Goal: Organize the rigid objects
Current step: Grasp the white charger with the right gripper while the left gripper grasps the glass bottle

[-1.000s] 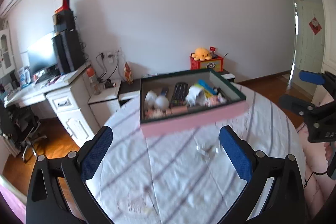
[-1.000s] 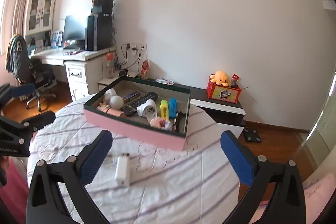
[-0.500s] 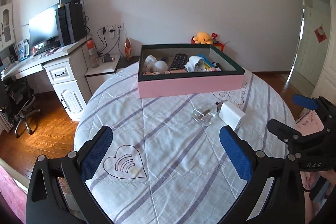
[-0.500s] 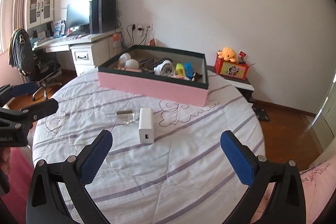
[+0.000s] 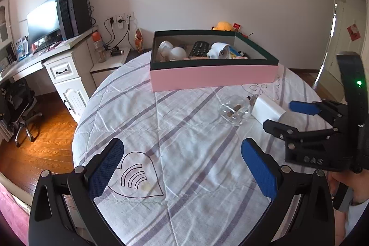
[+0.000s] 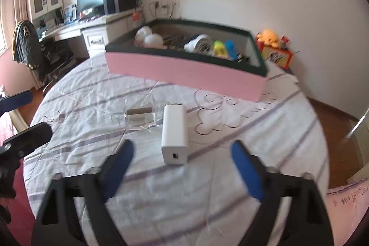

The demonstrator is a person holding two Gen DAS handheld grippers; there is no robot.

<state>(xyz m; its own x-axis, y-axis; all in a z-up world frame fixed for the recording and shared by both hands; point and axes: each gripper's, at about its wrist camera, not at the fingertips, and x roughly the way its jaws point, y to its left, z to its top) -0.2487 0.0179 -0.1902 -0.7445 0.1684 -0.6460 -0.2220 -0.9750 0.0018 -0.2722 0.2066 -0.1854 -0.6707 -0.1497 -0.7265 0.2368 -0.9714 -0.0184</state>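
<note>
A white rectangular charger block (image 6: pixel 174 136) lies on the striped tablecloth, straight in front of my open, empty right gripper (image 6: pixel 182 167). It also shows in the left wrist view (image 5: pixel 267 109). A clear glass dish (image 6: pixel 139 118) with a small brown item inside sits just left of it, and shows in the left wrist view (image 5: pixel 235 109) too. A pink box with a dark green rim (image 5: pixel 213 75) holds a remote, white round things and coloured items at the table's far side. My left gripper (image 5: pixel 182 165) is open and empty over the near cloth.
The round table (image 5: pixel 129 112) drops off to a wooden floor on the left. A white desk (image 5: pixel 62 68) with a monitor, an office chair (image 6: pixel 30 47) and a low cabinet with an orange plush toy (image 6: pixel 269 37) stand along the wall.
Both grippers have moved closer to the table and lower. The right gripper has closed in on the white charger block, which now lies just before its fingers. Both stay open.
</note>
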